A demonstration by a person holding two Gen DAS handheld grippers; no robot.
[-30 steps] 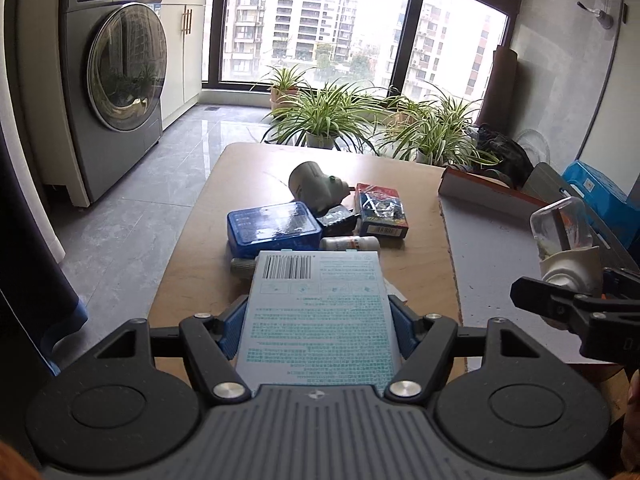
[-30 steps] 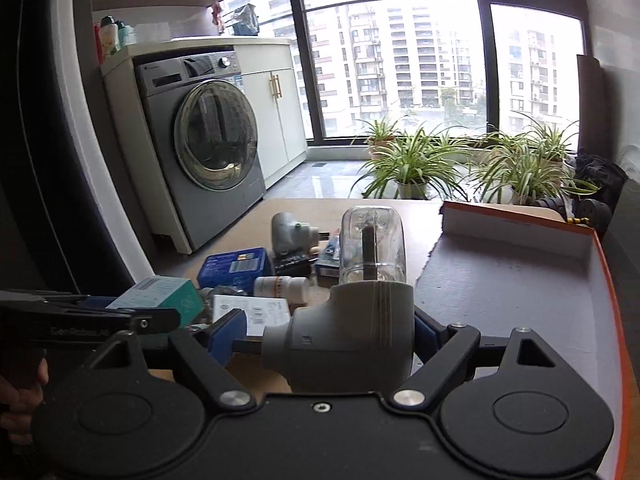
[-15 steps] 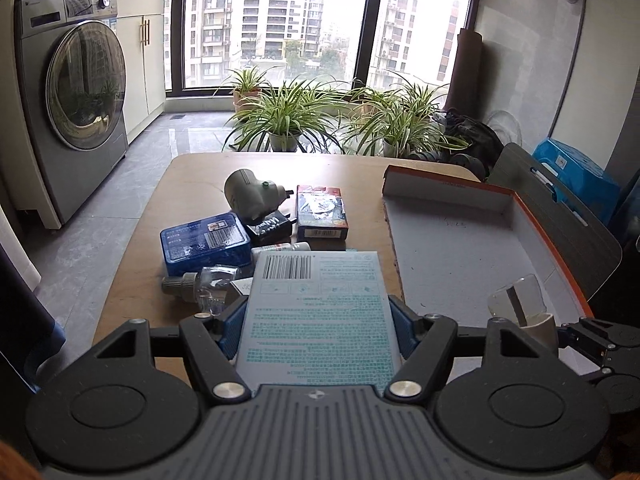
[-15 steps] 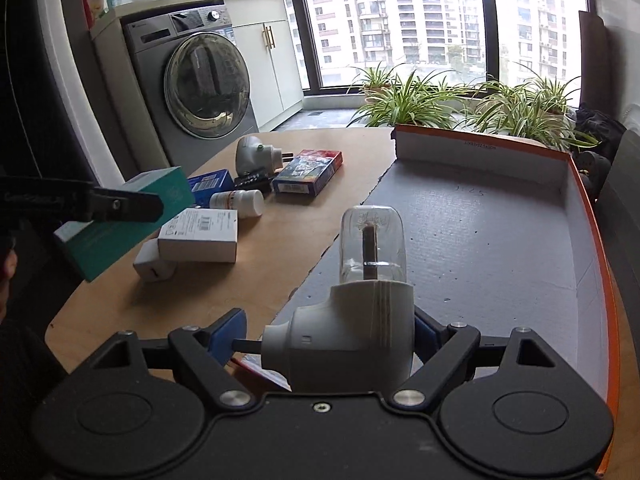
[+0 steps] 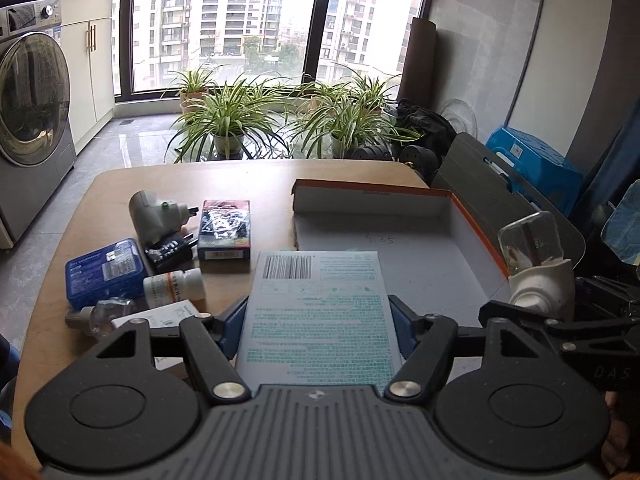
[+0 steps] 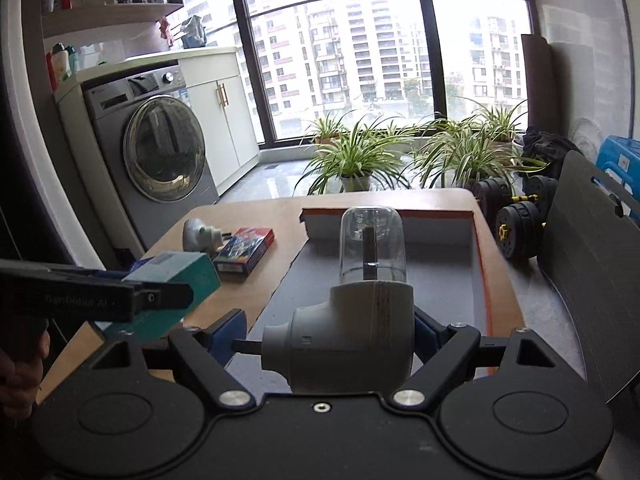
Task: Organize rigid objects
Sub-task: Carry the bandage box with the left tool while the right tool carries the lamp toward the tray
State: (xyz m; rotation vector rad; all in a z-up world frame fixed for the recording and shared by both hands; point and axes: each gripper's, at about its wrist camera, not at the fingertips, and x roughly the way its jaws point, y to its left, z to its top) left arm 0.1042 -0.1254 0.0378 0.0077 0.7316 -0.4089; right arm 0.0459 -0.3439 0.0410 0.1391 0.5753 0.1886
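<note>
Left gripper (image 5: 318,320) clamps teal box (image 5: 318,304); right gripper (image 6: 326,332) clamps plug-in diffuser (image 6: 360,320) over tray (image 6: 478,248).

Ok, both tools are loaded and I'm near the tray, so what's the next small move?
Probably lower the right tool and set its white plug-in device down on the tray floor. It is gripped and already over the tray's near end, and the floor ahead is bare. The left tool holds the teal box at the tray's left edge and can follow.
</note>
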